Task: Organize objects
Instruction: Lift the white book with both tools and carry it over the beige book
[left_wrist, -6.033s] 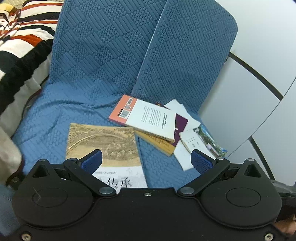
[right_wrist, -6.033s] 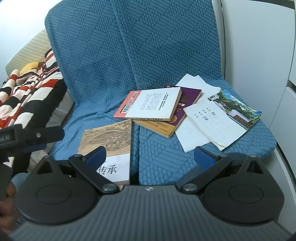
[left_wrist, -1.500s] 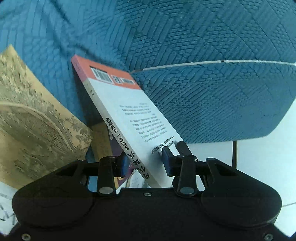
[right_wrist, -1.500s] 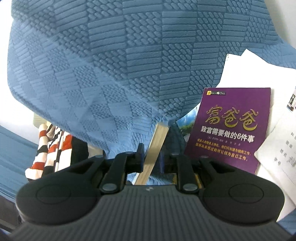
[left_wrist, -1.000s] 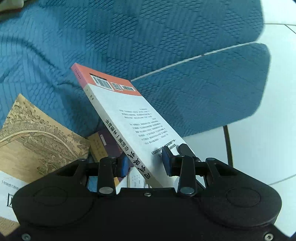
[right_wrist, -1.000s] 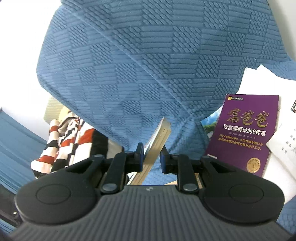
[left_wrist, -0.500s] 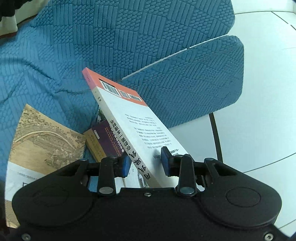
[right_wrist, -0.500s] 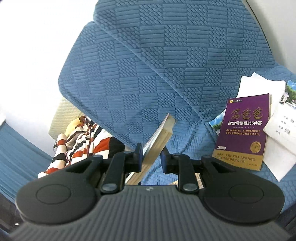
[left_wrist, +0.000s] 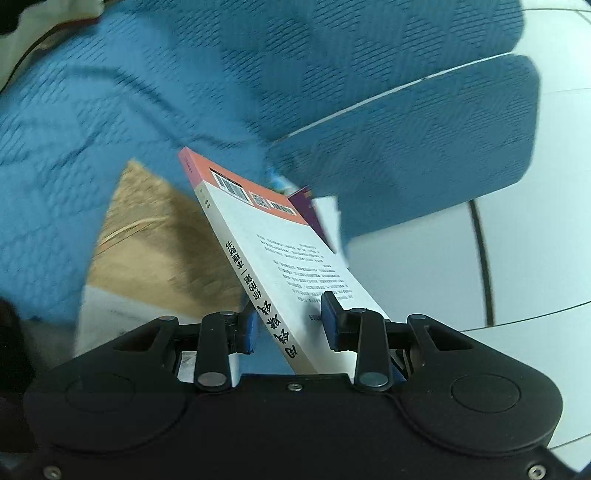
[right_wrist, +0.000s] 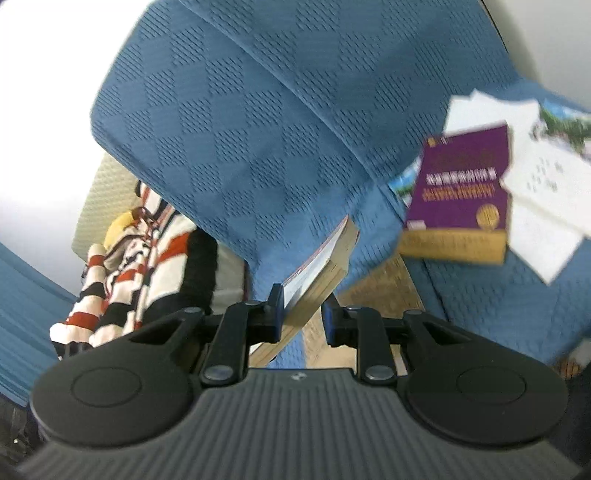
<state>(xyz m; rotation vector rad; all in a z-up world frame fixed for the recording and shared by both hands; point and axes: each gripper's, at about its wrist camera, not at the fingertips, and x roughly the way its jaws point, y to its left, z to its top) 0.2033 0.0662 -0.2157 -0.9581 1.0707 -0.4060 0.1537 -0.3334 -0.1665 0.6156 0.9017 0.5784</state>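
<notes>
Here the white paperback with the orange barcode band (left_wrist: 295, 266) is clamped at its lower corner by the left gripper (left_wrist: 290, 326), tilted above the blue quilted sofa (left_wrist: 369, 92). A second, yellow-edged book (right_wrist: 321, 266) is pinched by the right gripper (right_wrist: 303, 314), left of the purple book (right_wrist: 461, 195) lying on that sofa. Both grips are best kept firm and level until a stack is reached.

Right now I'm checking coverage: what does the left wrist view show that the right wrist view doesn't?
Left wrist only: the white book's back cover with barcodes, spine text, and the left hand-held gripper clamping it.
Right wrist only: the striped blanket, the purple book's front cover, white papers, and the right hand-held gripper.
Both: the held book, blue quilted cover, tan book.
</notes>
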